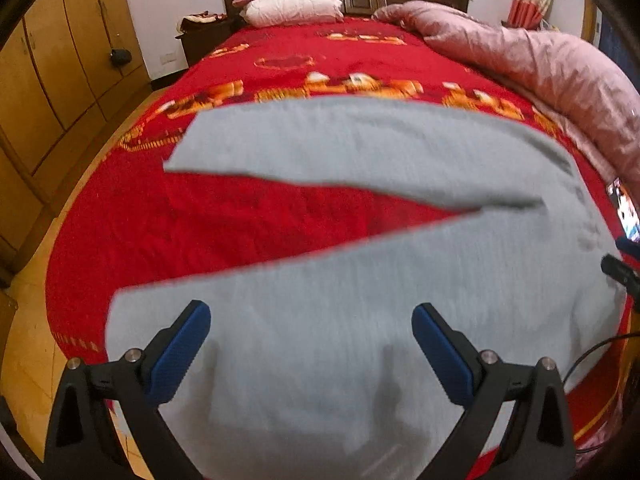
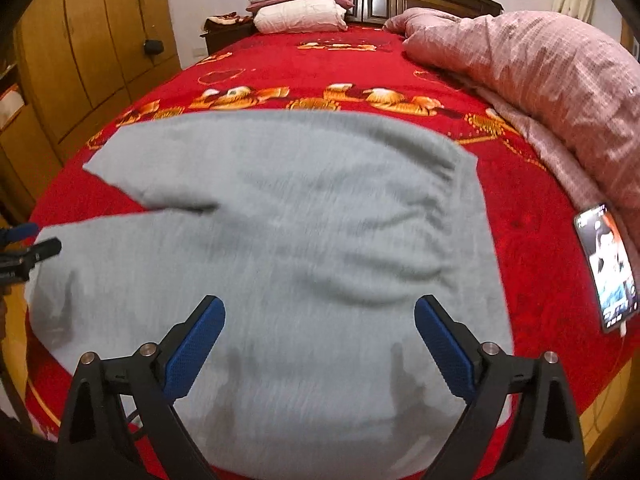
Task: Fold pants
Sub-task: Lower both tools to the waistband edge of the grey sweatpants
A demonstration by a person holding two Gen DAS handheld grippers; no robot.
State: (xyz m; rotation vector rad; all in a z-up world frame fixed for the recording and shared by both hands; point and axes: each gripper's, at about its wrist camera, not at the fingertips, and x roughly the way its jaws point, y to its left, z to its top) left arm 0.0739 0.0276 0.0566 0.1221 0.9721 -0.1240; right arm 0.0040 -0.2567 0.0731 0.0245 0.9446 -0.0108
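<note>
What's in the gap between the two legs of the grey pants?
Only the red bedspread shows between the two legs of the grey pants; nothing rests on that wedge. The left wrist view shows it best.

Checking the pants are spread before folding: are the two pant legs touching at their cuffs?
Apart. The left wrist view shows the far leg and near leg splayed, with a red bedspread wedge between them.

Counted: 1 pr grey knit pants [image 2: 280,240], 2 legs; 3 stacked pillows [image 2: 302,6], white and pink; 1 crumpled pink quilt [image 2: 540,80]; 1 lit phone [image 2: 610,268]; 2 blue-padded black hand-held grippers [image 1: 310,344] [image 2: 320,340].
</note>
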